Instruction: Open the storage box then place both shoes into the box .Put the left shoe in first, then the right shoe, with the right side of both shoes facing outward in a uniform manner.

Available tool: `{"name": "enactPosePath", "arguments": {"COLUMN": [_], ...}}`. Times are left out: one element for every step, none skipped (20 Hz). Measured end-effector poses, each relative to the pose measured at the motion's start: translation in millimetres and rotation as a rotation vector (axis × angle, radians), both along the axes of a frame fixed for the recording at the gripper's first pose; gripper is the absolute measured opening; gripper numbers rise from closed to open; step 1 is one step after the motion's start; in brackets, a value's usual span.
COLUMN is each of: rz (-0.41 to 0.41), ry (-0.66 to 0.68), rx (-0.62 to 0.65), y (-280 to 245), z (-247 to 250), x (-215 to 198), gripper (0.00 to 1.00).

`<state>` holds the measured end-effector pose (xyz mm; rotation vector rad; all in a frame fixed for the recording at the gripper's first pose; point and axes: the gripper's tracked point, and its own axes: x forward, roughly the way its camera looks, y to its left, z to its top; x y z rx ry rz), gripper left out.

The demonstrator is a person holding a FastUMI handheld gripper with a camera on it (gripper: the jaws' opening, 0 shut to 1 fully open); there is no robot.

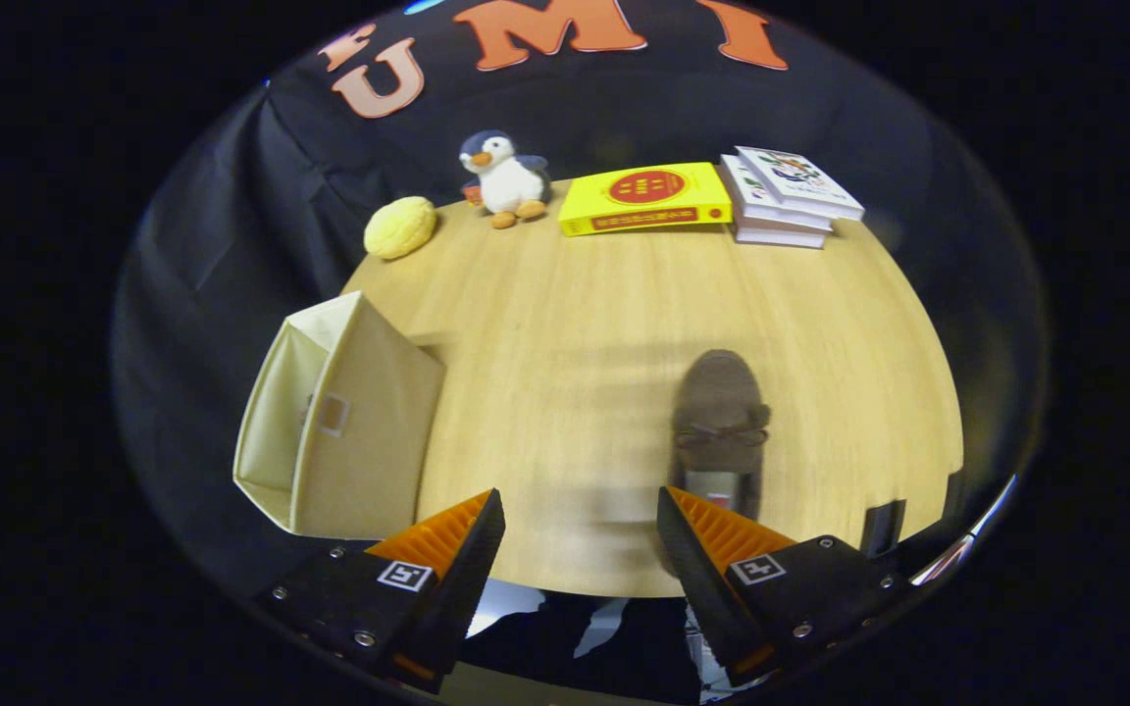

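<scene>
Black cloth walls close off the booth behind a round, pale wooden table [575,324], where a stuffed penguin toy [504,178], a yellow round cushion [399,226], a yellow hardback book [645,198] and a stack of 3 white books [787,199] sit along the far rim. Your gripper [580,525] hangs spread wide over the near edge of the table, its fingers holding and touching nothing. 1 brown suede moccasin with a bow [719,424] lies just ahead of the right finger, toe pointing away from you, heel nearest that finger. Well to the left, beyond the left finger, stands the beige fabric storage box [349,427]; I cannot tell from here whether its opening is fully clear. You seem to be lining up on this shoe, so shift right until the shoe sits between both fingers, come down over its heel collar, and close across the narrow width rather than along its length. Check which shoe this is before carrying it, since the left goes in first.
</scene>
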<state>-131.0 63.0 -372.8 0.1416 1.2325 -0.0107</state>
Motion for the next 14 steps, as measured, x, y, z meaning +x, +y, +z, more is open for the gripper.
{"name": "enactPosePath", "arguments": {"rz": [-0.017, -0.03, -0.041, -0.044, -0.044, -0.04, -0.031, -0.023, -0.019, -0.019, -0.028, -0.041, -0.054, -0.067], "ry": [0.009, 0.005, -0.001, 0.001, 0.005, 0.014, 0.019, 0.02, 0.011, -0.002, -0.025, -0.042, -0.053, -0.071], "rx": [-0.016, -0.02, -0.033, -0.049, -0.069, -0.089, -0.103, -0.123, -0.142, -0.154, -0.159, -0.161, -0.161, -0.157], "y": [-15.4, -27.7, -40.2, -52.4, -63.0, -72.8, -80.1, -86.1, -92.7, -97.7, -100.6, -103.0, -103.7, -104.1], "z": [-5.8, -12.9, -18.4, -26.8, -36.6, -46.8, -56.6, -64.6, -74.7, -82.0, -88.1, -94.3, -99.4, -102.2], "x": [-3.9, -4.7, -5.4, -8.3, -10.7, -13.6, -16.4, -18.9, -17.1, -14.3, -8.7, -2.3, 1.8, 8.2], "gripper": [0.94, 0.94, 0.93, 0.92, 0.88, 0.87, 0.83, 0.8, 0.76, 0.73, 0.66, 0.62, 0.54, 0.48]}}
